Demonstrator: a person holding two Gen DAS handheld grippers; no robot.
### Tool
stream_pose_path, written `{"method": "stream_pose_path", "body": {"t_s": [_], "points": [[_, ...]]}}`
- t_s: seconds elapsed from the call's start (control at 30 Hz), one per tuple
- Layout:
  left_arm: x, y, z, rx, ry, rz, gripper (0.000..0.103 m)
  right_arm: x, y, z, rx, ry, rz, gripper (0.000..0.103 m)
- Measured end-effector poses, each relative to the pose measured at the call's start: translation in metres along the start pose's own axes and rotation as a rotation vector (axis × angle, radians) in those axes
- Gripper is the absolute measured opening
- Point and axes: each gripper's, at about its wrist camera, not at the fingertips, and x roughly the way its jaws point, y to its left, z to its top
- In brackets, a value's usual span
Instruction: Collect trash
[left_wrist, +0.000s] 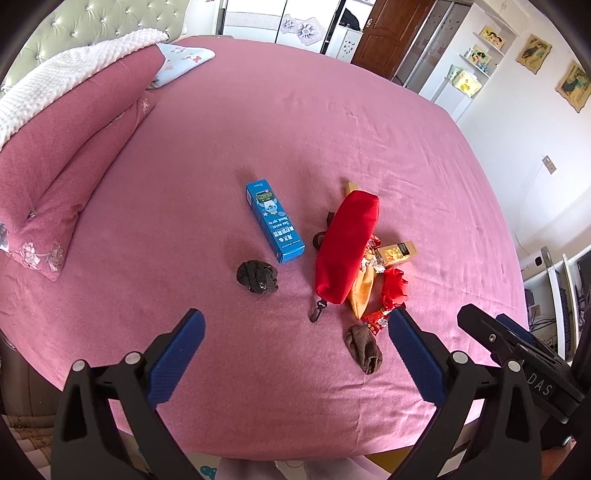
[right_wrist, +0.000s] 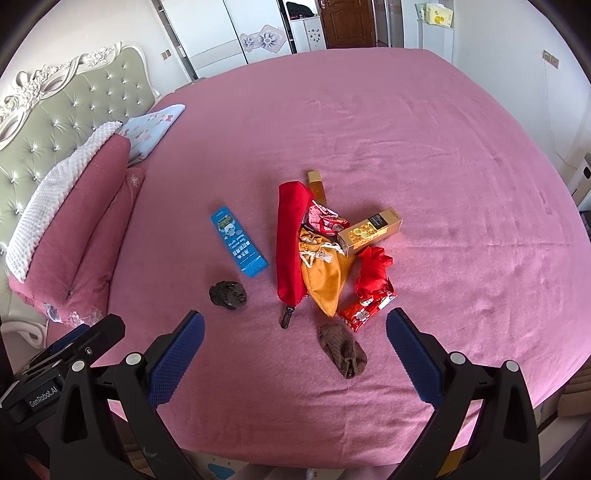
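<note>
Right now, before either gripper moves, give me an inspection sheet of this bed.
Surface: pink bedsheet, lightly wrinkled.
Job's things: red foil snack wrapper; gold cardboard box; blue nasal-spray carton.
Clutter: long red fabric pouch, orange drawstring bag, two balled brown socks.
Grippers: left gripper open, empty; right gripper open, empty; both hover near the bed edge.
Cables: nothing seen on the bed.
Surroundings: tufted headboard, pink pillows, wardrobe.

Home bedroom: pink bed (right_wrist: 406, 147), tufted headboard (right_wrist: 66, 122), pillows (left_wrist: 74, 147), wardrobe (right_wrist: 221, 33), wall pics (left_wrist: 533, 53).
</note>
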Motion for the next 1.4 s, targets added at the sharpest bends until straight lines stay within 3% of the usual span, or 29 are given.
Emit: {"method": "stream_pose_path", "body": {"t_s": [0.9,1.4], "points": [[0.021,0.037,0.018,0.085,0.067,-0.021,0.099,0.018,0.021,-0.006,0.112,0.027,0.000,0.095],[0.050,0.043,0.023,0.013,0.115,-0.008,0.099,0.039,0.019,0.009,0.098,0.073,0.016,0.095]]}}
